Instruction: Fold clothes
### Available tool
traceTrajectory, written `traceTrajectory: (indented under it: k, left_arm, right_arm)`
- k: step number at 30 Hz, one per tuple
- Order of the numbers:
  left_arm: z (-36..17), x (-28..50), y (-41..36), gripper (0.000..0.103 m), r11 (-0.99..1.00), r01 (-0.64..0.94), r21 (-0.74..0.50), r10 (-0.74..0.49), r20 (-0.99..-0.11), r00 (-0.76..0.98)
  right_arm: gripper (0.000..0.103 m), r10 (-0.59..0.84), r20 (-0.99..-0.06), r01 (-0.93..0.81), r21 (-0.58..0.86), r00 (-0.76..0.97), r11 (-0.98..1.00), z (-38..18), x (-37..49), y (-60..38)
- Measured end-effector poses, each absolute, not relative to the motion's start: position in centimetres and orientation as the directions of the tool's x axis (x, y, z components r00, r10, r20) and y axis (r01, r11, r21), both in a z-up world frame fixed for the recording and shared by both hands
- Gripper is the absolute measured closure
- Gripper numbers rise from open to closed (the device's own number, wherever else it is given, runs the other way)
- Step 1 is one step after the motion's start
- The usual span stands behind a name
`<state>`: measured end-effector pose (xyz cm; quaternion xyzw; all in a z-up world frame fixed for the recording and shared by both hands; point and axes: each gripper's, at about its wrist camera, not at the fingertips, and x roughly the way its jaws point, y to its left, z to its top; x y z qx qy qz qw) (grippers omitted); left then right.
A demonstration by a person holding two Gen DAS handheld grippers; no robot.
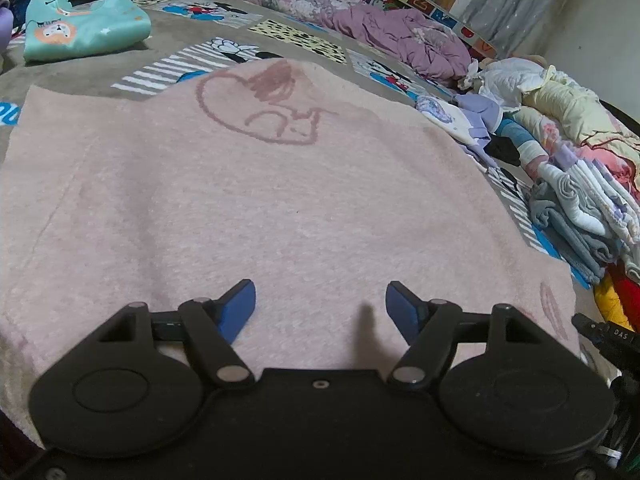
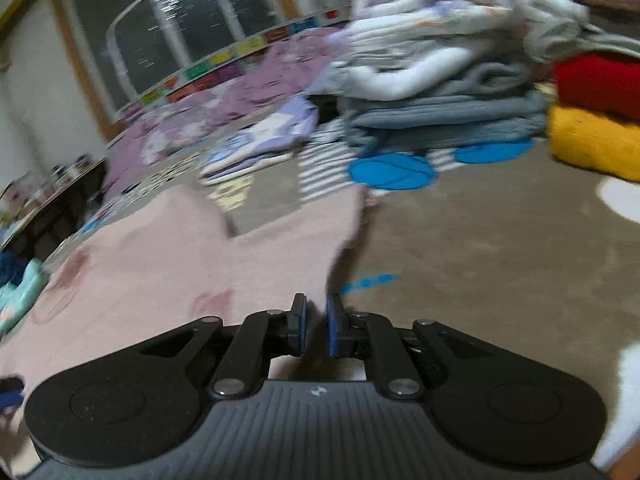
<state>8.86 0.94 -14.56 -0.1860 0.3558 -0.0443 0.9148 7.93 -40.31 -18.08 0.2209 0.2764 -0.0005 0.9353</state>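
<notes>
A pink sweater (image 1: 260,200) with a dark pink line drawing lies spread flat on the grey patterned bed cover (image 1: 180,36). My left gripper (image 1: 320,304) hovers low over its near part. The jaws stand open and nothing is between the blue pads (image 1: 240,300). In the blurred right wrist view, the same pink sweater (image 2: 160,264) stretches away to the left. My right gripper (image 2: 316,322) is at its right-hand edge, shut on a fold of the pink fabric that runs down between the pads.
A folded teal shirt (image 1: 80,24) lies at the far left. A stack of folded clothes (image 2: 440,92) stands to the right, with red (image 2: 600,80) and yellow (image 2: 592,144) knits beside it. A crumpled purple quilt (image 1: 380,20) and loose garments (image 1: 540,92) lie beyond.
</notes>
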Motion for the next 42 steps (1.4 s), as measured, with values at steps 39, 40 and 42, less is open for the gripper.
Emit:
traceTrajectory:
  k: [39,40,42]
  left_arm:
    - [-14.7,10.4,-27.6,0.095,0.755,0.614,0.230,-0.417,-0.553,0.721]
    - [-14.2,10.5,-27.1,0.095,0.762,0.611,0.214,-0.434,-0.531,0.728]
    - [-13.5,10.6,-26.7,0.095,0.775,0.602,0.192,-0.447,-0.506,0.737]
  right_arm:
    - [0.034,0.517,-0.249,0.028,0.917,0.819,0.398,-23.0,11.5,-47.6]
    - [0.030,0.523,-0.239,0.017,0.919,0.818,0.393,-22.8,11.9,-47.3]
    - [0.025,0.522,-0.236,0.012,0.918,0.819,0.396,-22.5,12.7,-46.9]
